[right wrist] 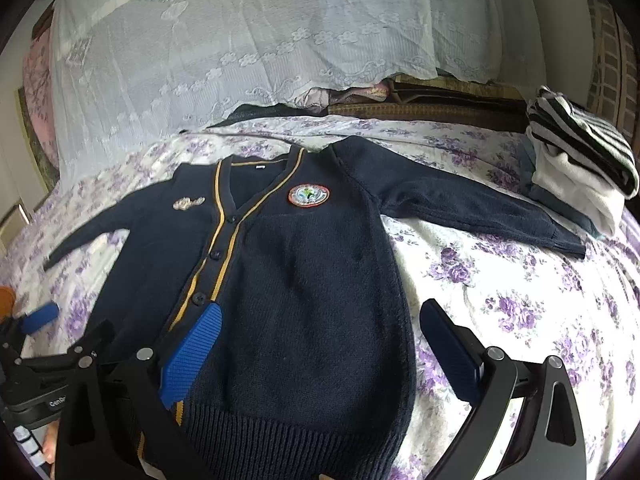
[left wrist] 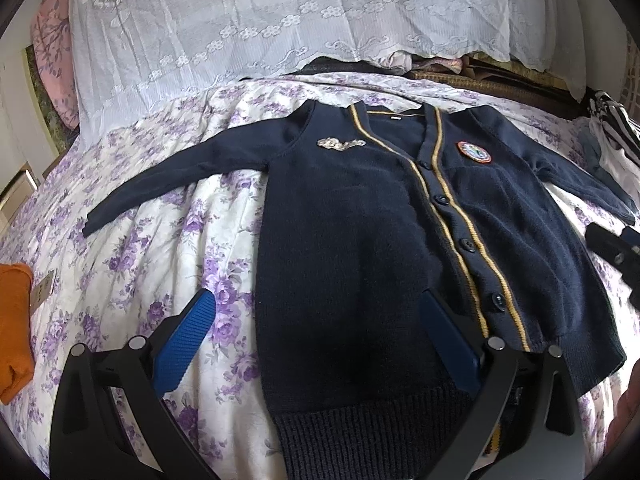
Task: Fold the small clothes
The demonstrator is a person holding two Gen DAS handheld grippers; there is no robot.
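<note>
We see one bed covered by a single floral sheet (left wrist: 160, 216) printed with purple roses, and behind it one white lace cloth (left wrist: 280, 20) draped over stacked bedding. On the sheet lies one navy cardigan (left wrist: 360, 240), spread flat, front up, buttoned, both sleeves stretched outward, its ribbed hem nearest us. It carries two yellow stripes along the placket, four dark buttons that we can count in the left wrist view, one round crest (right wrist: 309, 195) on one chest panel and one small silver emblem (right wrist: 188, 202) on the other. At the far right corner of the bed sits one pile of folded clothes topped by a black-and-white striped garment (right wrist: 580, 144). One orange cloth (left wrist: 14, 328) lies at the left edge.

Our left gripper (left wrist: 320, 344) hovers low over the hem, jaws spread wide, one blue pad over the sheet, the other over the cardigan's front. Our right gripper (right wrist: 320, 352) hangs likewise over the hem's other half, jaws released and wide, one pad above the placket, the other above the sheet. Neither grips anything
</note>
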